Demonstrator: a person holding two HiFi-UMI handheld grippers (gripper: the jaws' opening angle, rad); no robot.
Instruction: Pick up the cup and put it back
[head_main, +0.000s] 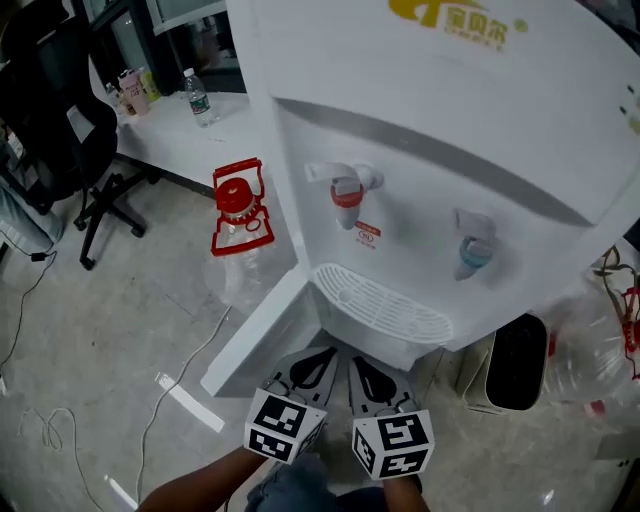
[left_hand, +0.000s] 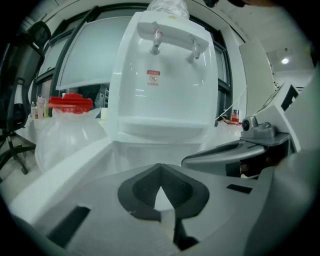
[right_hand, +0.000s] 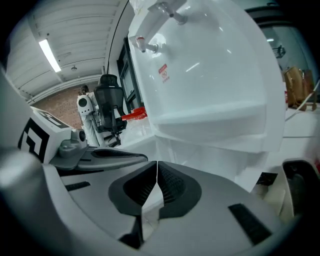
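Note:
No cup shows in any view. A white water dispenser (head_main: 430, 180) fills the head view, with a red tap (head_main: 346, 190), a blue tap (head_main: 474, 252) and a slotted drip tray (head_main: 380, 305). My left gripper (head_main: 326, 354) and right gripper (head_main: 358, 362) sit side by side just below the tray, pointing at the dispenser's base. Both are shut with nothing between the pads. The left gripper view has its shut jaws (left_hand: 160, 169) facing the dispenser (left_hand: 162, 75). The right gripper view shows the same for the right gripper (right_hand: 156, 166), with the dispenser (right_hand: 210, 75) tilted above.
An empty water jug with a red cap and handle (head_main: 238, 215) stands left of the dispenser. A black bin (head_main: 515, 362) and a clear plastic jug (head_main: 600, 345) are at the right. An office chair (head_main: 70, 130), a desk with a bottle (head_main: 197, 97) and a floor cable (head_main: 190, 365) lie left.

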